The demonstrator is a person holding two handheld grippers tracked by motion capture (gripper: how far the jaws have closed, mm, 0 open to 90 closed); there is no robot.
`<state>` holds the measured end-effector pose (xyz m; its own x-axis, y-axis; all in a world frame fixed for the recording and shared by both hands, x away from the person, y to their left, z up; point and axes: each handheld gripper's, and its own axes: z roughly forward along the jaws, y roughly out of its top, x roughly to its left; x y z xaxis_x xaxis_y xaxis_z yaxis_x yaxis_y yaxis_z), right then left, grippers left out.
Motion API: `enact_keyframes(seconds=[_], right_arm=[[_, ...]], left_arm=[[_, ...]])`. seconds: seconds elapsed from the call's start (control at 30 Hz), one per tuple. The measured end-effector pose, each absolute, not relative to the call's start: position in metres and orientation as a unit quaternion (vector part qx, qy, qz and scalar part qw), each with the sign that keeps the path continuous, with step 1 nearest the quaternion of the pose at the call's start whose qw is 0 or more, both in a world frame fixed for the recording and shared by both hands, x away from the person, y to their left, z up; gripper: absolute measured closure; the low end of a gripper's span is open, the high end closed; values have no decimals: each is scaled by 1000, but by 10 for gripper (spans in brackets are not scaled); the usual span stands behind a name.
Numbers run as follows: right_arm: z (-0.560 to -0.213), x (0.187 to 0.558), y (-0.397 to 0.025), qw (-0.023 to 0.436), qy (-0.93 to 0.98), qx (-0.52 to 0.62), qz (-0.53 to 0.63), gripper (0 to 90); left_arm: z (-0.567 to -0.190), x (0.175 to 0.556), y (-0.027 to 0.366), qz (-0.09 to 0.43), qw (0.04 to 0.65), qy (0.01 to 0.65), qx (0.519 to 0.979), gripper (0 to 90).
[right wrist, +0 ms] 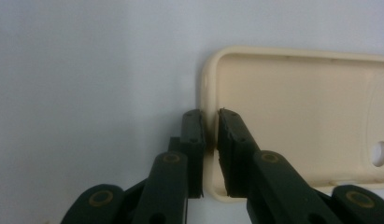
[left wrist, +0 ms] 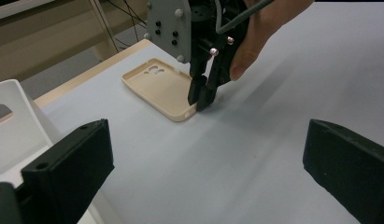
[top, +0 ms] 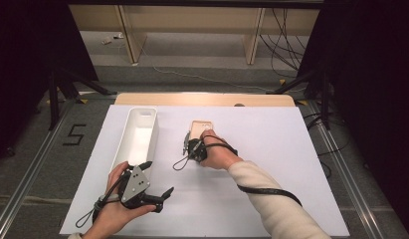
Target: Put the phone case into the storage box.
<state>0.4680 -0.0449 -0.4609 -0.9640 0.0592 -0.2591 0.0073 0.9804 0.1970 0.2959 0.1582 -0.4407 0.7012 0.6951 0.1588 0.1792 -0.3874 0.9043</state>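
Gripping: our right gripper [right wrist: 210, 140] fingers clamp the beige phone case [right wrist: 297, 116] edge.
Left gripper [top: 154, 186]: fingers apart, near the white bin [top: 137, 132].

Lab recording bay, black tripod legs [top: 67, 84], loose floor cables [top: 286, 45], taped floor number [top: 74, 134]

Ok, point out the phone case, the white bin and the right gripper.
phone case [left wrist: 158, 88], left gripper view, its inner floor.
white bin [top: 128, 130], high view, its left wall.
right gripper [right wrist: 211, 140], right gripper view, midway between its fingertips.
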Motion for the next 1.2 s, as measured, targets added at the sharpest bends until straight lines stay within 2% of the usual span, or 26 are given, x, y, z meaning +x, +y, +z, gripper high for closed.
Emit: enact_keyframes(seconds=[0.63,1.2], right_arm=[[-461,466,-44,141,986,-1,91,838],[-460,468,-47,130,986,1,102,858]], left_arm=[[-440,295,159,271,480,276,787,11],[-440,296,159,272,480,278,787,11]])
